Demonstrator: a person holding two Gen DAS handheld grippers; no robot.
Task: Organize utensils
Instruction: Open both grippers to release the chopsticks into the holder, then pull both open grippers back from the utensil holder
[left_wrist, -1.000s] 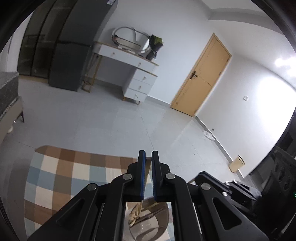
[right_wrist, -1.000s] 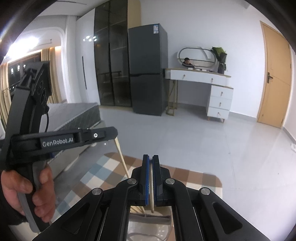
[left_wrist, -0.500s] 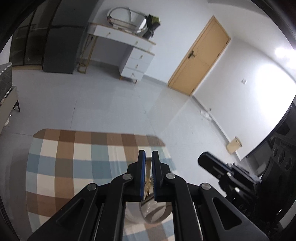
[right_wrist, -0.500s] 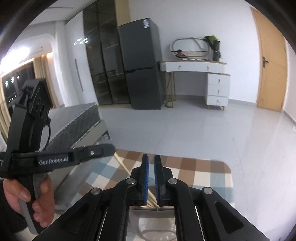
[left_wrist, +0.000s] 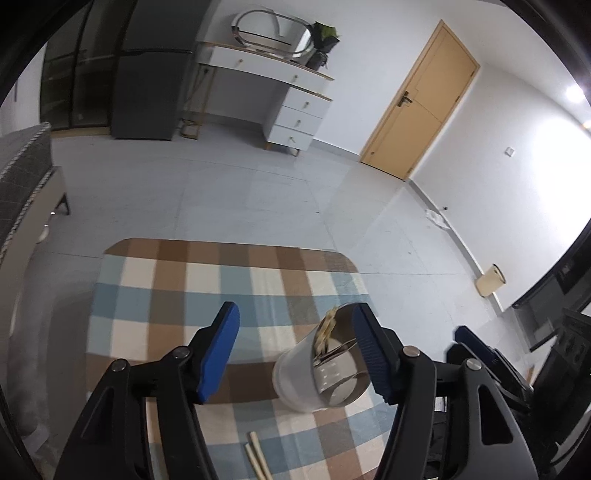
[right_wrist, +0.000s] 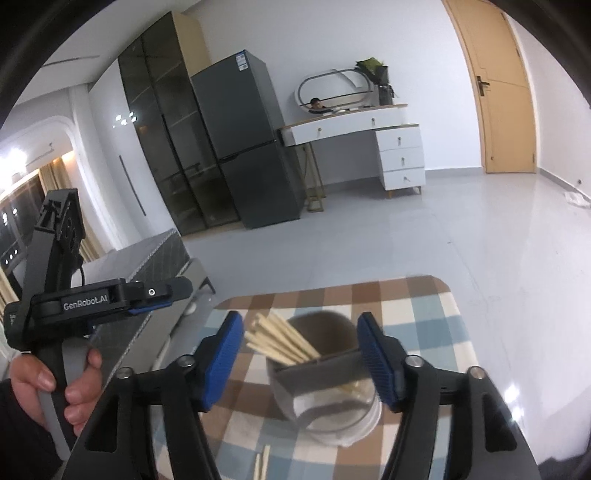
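Two loose chopsticks (left_wrist: 256, 456) beside holder (left_wrist: 317, 373)

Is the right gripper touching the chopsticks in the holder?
Apart. The right wrist view shows the right gripper with open jaws; the chopsticks in the holder lean clear of the left pad with a visible gap.

wrist views angled down, sharing checked table (left_wrist: 229, 266)

My left-wrist view cuts two loose chopsticks (left_wrist: 256, 458) at its bottom edge; the right jaw hides part of the holder (left_wrist: 317, 373).
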